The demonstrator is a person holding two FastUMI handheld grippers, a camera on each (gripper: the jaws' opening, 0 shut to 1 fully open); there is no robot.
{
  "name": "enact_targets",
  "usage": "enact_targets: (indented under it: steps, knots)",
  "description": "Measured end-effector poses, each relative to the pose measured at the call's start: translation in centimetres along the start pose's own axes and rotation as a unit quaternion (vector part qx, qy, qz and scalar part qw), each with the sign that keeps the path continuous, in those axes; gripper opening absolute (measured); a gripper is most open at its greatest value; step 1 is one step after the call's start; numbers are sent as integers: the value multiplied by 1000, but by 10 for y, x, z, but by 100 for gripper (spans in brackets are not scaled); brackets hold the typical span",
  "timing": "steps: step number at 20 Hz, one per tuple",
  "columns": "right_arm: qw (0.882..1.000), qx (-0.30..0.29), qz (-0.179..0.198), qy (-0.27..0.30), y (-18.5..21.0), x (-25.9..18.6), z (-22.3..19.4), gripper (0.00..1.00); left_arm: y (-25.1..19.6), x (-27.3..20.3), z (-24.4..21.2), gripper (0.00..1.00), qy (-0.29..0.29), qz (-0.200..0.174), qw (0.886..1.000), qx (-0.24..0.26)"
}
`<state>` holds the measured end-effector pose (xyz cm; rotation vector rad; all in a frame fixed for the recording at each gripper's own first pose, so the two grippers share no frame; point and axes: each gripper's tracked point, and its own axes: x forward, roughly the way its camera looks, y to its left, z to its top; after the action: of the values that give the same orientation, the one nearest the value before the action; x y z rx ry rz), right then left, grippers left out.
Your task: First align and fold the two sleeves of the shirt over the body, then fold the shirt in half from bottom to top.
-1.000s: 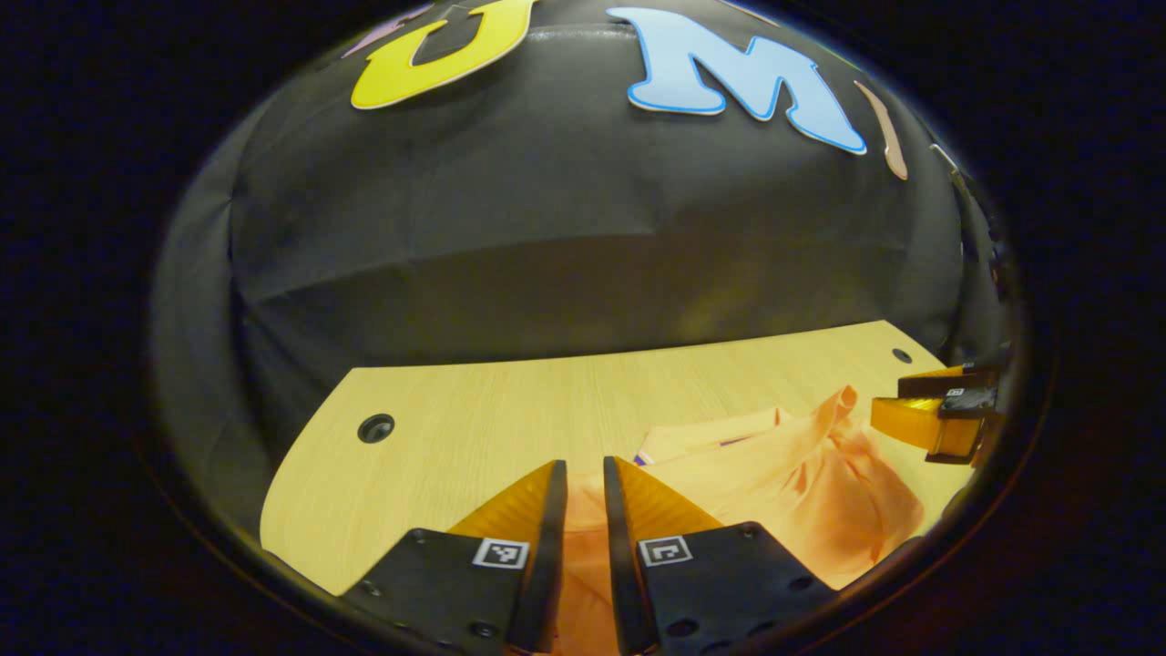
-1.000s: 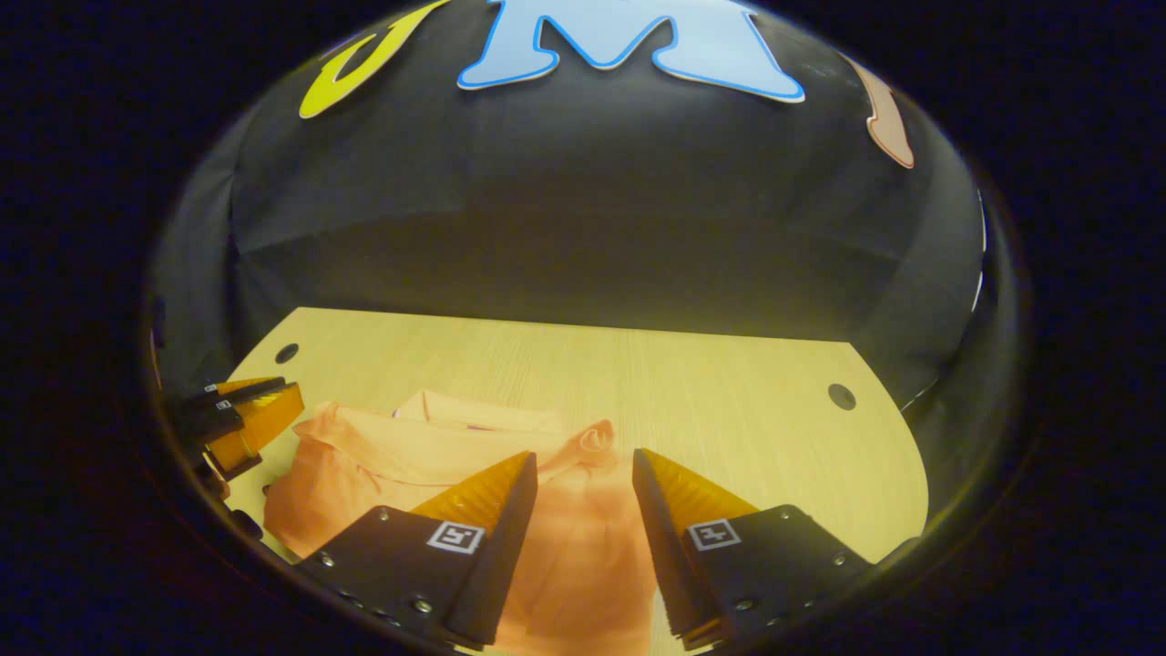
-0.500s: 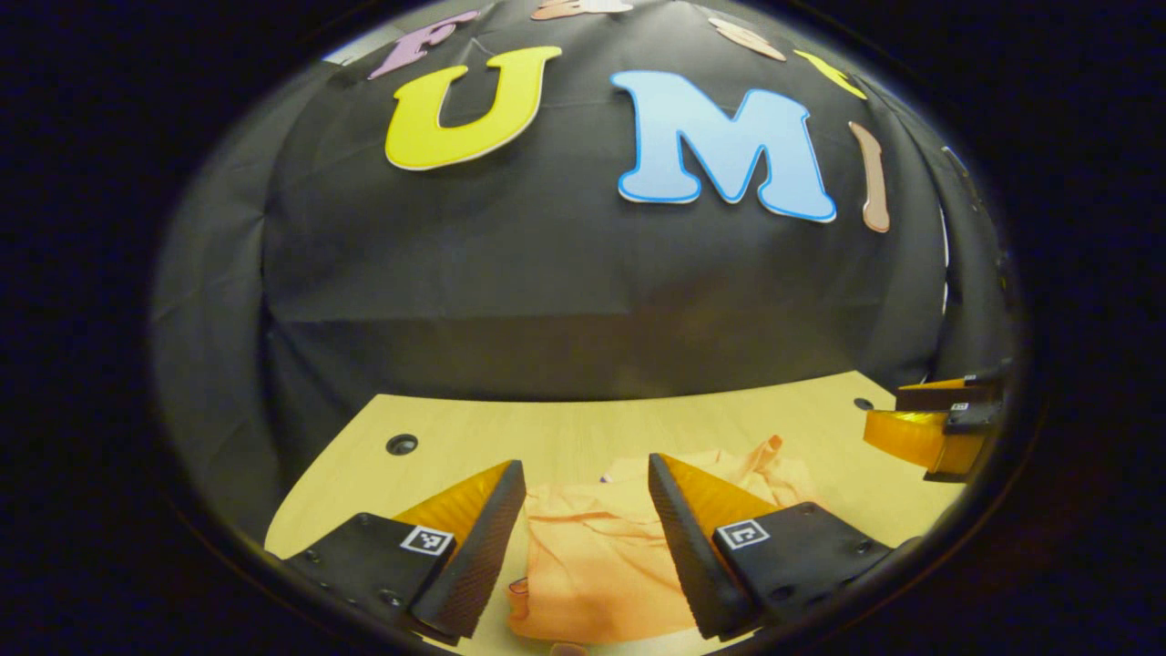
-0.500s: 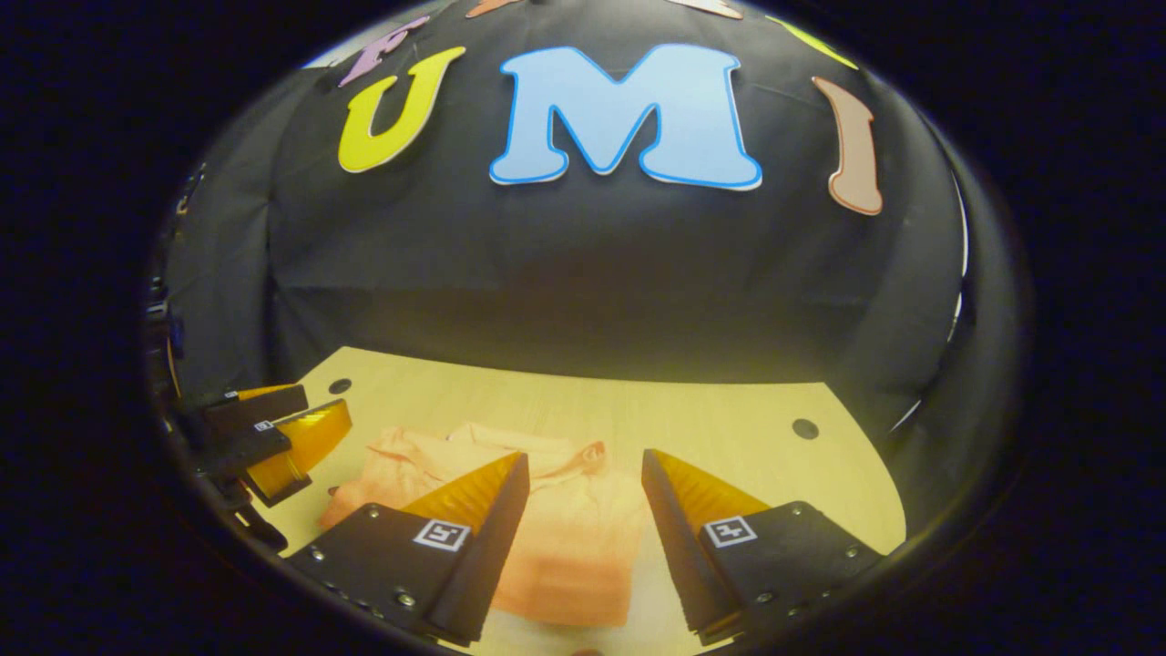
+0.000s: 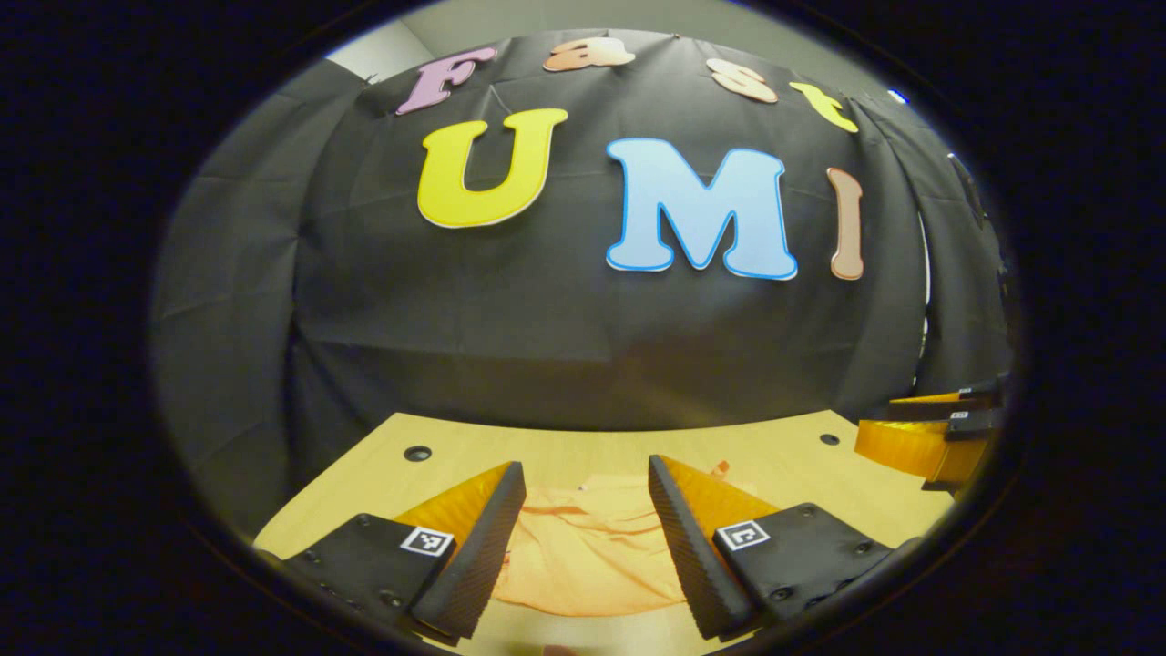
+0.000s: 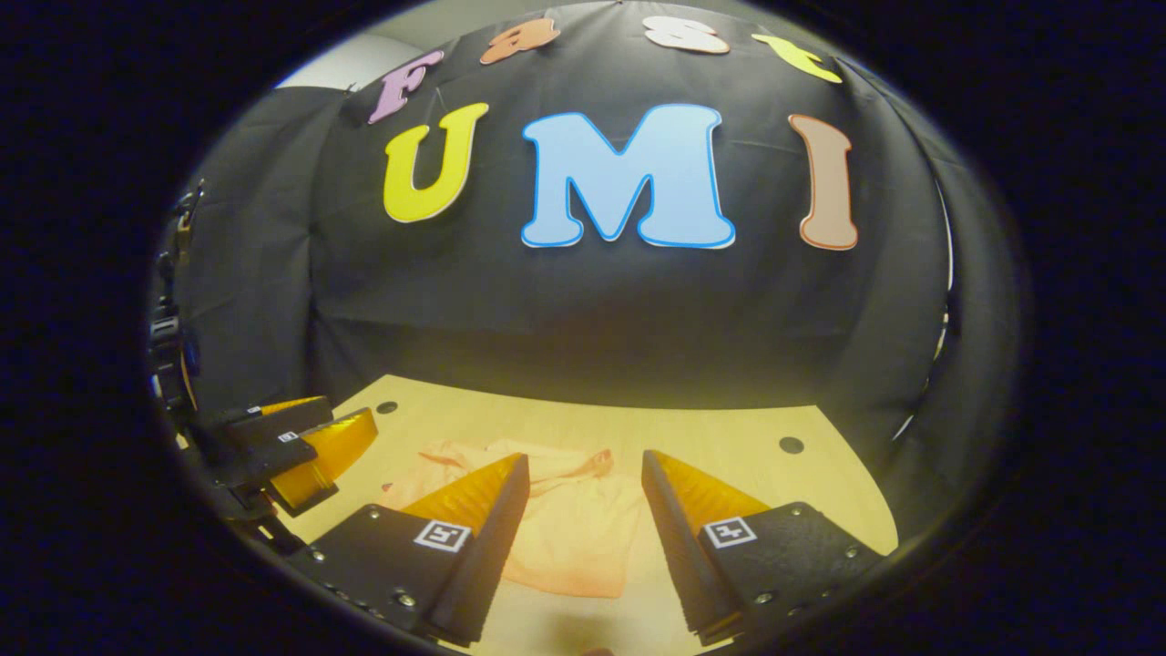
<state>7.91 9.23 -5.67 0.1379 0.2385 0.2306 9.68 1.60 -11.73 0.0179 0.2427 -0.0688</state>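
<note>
Step looks done: small folded orange cotton shirt [image 5: 588, 556] lies flat on pale wood-grain table [image 5: 783, 456]. Best finish is lifting both tools straight off w/o snagging cloth. Left gripper [image 5: 583, 538] jaws apart, empty; shirt sits below, btwn them. Right gripper [image 6: 583, 533] jaws apart too, shirt [image 6: 569, 538] beneath, slightly left.

A light wooden tabletop with a rounded far edge [image 5: 474, 456] is seen against the draped black cloth wall of the booth [image 5: 547, 310]. Two small dark round holes are set into the wood near its far corners, one at the left [image 5: 417, 453] and one at the right [image 5: 828, 439]. In the right gripper view the same pale tabletop [image 6: 729, 437] is backed by the creased black cloth [image 6: 592, 301], above which a strip of plain pale wall [image 6: 346, 68] is visible.
</note>
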Motion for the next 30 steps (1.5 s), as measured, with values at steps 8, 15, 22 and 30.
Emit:
enact_targets:
  steps: [8,15,22,30]
  knots:
    - [998,-32,-12,-48,16,-43,18,75,2,-50,20,91,-35,-14,999,-11]
    - [995,-41,-34,-79,28,-65,31,76,20,-94,24,92,-66,-3,998,-21]
    - [993,-22,-63,-97,32,-96,35,78,35,-127,35,91,-81,3,997,-6]
    - [990,-15,-67,-120,46,-128,39,78,32,-150,49,92,-99,5,994,36]
